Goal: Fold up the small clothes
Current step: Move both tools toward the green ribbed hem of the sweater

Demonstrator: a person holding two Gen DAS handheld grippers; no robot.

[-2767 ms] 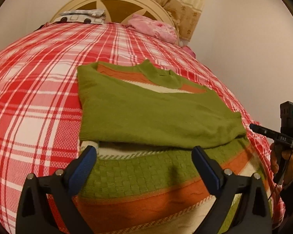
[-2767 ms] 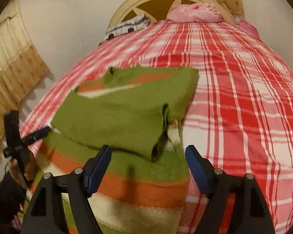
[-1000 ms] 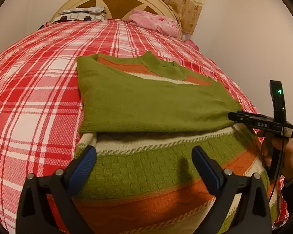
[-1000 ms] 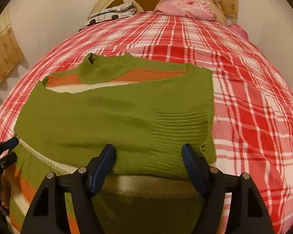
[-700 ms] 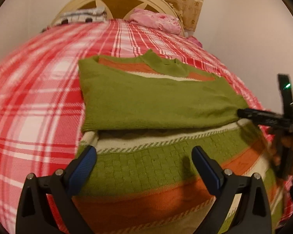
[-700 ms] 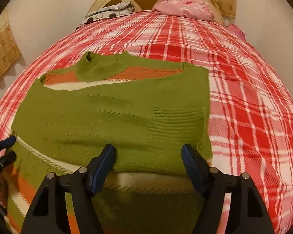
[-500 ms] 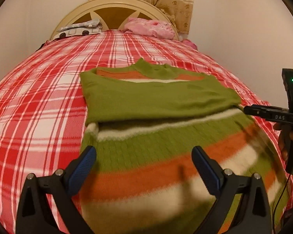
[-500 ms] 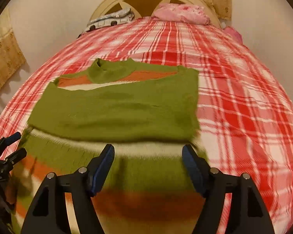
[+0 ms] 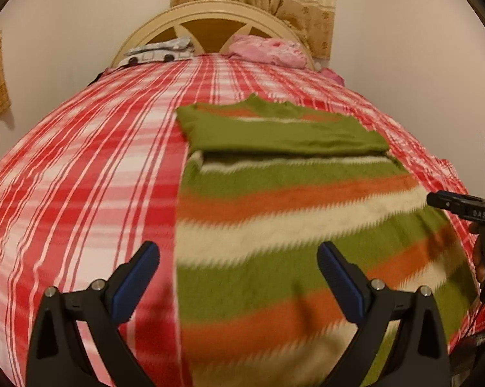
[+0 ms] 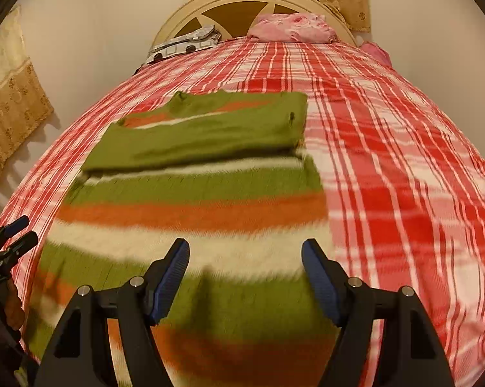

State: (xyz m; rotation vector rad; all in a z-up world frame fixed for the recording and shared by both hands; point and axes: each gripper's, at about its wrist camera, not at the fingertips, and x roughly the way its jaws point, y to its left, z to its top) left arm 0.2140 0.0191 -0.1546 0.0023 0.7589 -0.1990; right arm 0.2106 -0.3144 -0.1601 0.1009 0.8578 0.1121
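Observation:
A small striped sweater [image 9: 291,213] in green, orange and cream lies flat on the red plaid bed [image 9: 81,174], neck toward the headboard. Both green sleeves [image 9: 281,135] are folded across its chest. It also shows in the right wrist view [image 10: 194,206]. My left gripper [image 9: 239,271] is open and empty, above the sweater's lower left part. My right gripper [image 10: 245,271] is open and empty, above the sweater's lower right part. The right gripper also shows at the right edge of the left wrist view [image 9: 461,208], and the left gripper at the left edge of the right wrist view [image 10: 10,242].
A cream headboard [image 10: 258,3] stands at the far end, with a pink cloth [image 10: 294,27] and a grey-white patterned cloth [image 10: 184,43] in front of it. Beige curtains [image 10: 10,103] hang on the left wall. Bare plaid bedspread [image 10: 403,161] lies right of the sweater.
Both grippers have pulled back toward the sweater's hem and risen, so more of its striped lower body shows. The sweater itself has not moved. Both grippers stay open.

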